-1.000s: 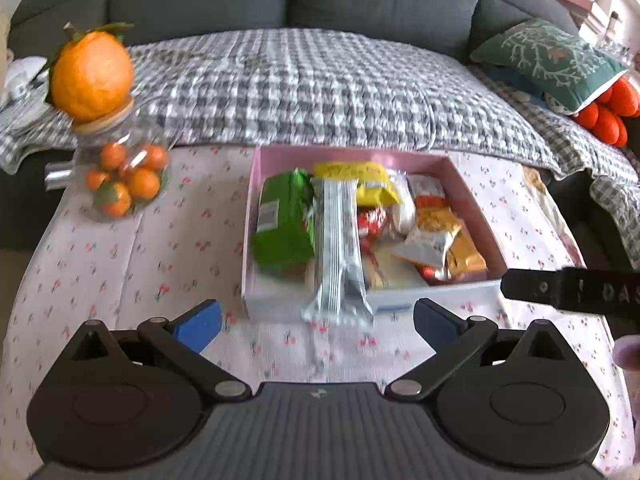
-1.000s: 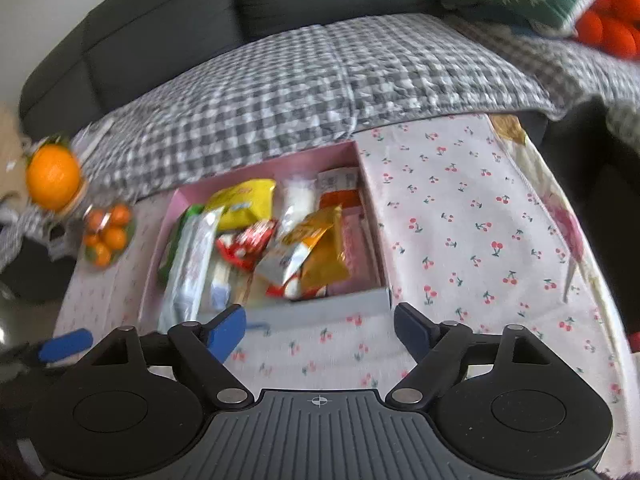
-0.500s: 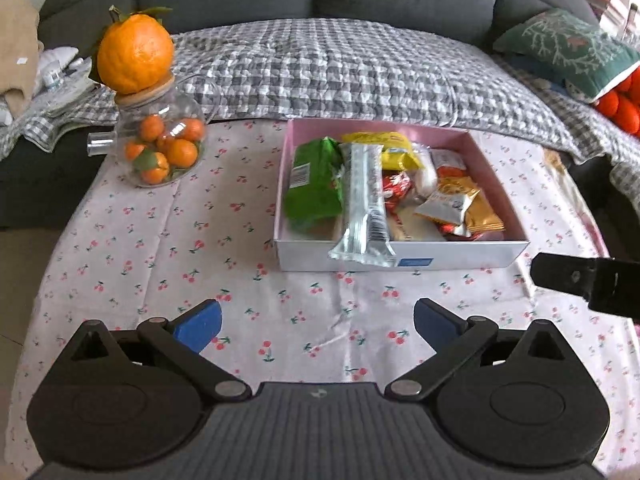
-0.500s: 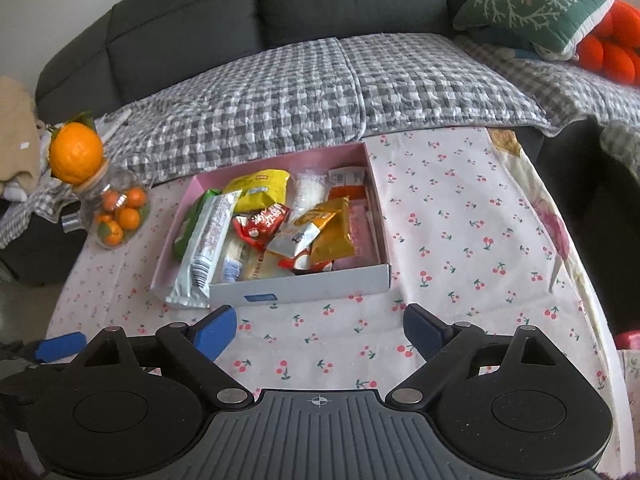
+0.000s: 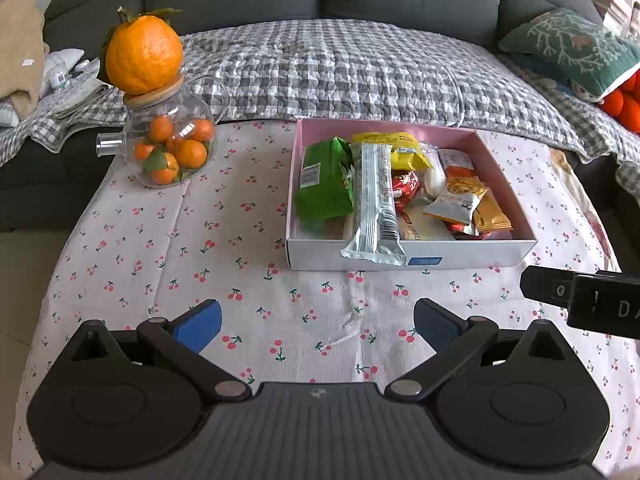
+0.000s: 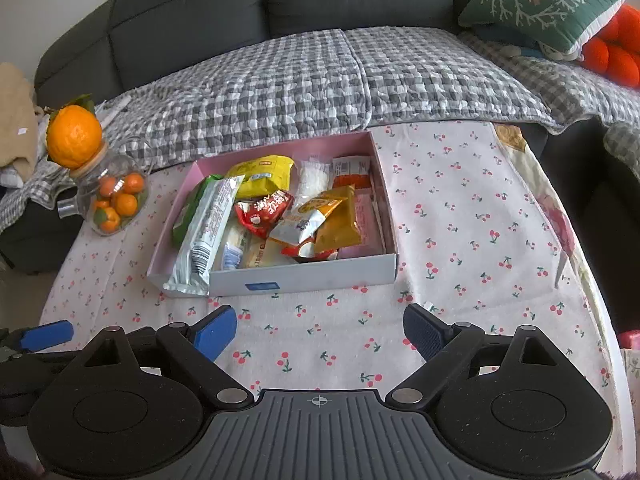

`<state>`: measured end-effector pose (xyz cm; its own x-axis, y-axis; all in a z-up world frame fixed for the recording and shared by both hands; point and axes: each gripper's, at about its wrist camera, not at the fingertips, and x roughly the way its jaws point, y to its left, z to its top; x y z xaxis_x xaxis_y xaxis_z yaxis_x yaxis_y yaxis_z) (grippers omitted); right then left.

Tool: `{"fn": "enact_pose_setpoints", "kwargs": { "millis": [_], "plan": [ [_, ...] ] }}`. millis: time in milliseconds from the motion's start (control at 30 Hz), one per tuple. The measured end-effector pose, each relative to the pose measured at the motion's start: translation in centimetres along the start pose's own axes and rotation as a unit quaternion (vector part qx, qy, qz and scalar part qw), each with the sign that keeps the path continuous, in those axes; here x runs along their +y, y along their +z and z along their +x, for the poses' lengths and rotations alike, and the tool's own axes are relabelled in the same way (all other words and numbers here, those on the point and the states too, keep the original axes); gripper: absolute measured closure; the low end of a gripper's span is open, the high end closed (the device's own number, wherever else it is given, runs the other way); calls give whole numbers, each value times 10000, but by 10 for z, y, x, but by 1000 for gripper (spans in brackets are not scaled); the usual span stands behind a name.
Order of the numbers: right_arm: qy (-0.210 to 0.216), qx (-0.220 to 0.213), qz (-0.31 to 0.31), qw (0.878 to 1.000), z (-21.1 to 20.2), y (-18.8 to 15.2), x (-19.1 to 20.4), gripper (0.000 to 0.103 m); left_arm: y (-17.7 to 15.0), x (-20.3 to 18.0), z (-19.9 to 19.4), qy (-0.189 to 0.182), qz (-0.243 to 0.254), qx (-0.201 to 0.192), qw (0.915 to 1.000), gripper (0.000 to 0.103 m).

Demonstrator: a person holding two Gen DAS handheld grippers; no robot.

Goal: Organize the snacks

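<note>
**Both grippers spread above the counter, snack box in front**

Left gripper [image 5: 318, 320] hangs over the cherry-print cloth [image 5: 224, 240] on the counter, its two blue-padded fingers wide apart and holding nothing. Ahead and slightly right of it sits the snack box [image 5: 472, 254], pink inside with a white front wall. A long silver packet [image 5: 376, 196] lies lengthwise in the box, its near end hanging over the front wall. Just left of it is a green packet [image 5: 322, 184]; behind it a yellow packet [image 5: 394, 148]; to its right a red packet [image 5: 406, 190] and a heap of orange and white packets [image 5: 460, 200]. Far left on the cloth stands a glass jar [image 5: 172, 140] of small oranges, with a big orange [image 5: 144, 60] resting on its lid. A dark part of the right gripper [image 5: 580, 300] reaches in from the right edge. Behind the counter is a sofa with a checked blanket [image 5: 360, 72].

From the right wrist, the right gripper [image 6: 320, 330] is likewise spread and empty above the cloth [image 6: 460, 220]. The snack box [image 6: 320, 278] lies ahead, a little to the left, the silver packet [image 6: 206, 228] draped over its near left corner. One blue finger of the left gripper [image 6: 48, 334] shows at the lower left. The glass jar [image 6: 114, 200] stands left of the box, well apart from it.
</note>
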<state>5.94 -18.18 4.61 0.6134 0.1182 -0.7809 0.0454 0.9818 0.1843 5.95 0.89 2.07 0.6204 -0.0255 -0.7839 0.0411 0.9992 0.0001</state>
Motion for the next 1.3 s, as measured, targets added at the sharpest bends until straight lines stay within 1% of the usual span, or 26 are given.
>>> {"fn": "enact_pose_setpoints", "kwargs": {
  "millis": [367, 1300],
  "plan": [
    [-22, 32, -44, 10000, 3, -1, 2, 10, -1, -1, -3, 0, 125, -26, 9999, 1],
    [-2, 44, -8, 10000, 2, 0, 1, 10, 0, 1, -4, 73, 133, -60, 9999, 1]
  ]
}}
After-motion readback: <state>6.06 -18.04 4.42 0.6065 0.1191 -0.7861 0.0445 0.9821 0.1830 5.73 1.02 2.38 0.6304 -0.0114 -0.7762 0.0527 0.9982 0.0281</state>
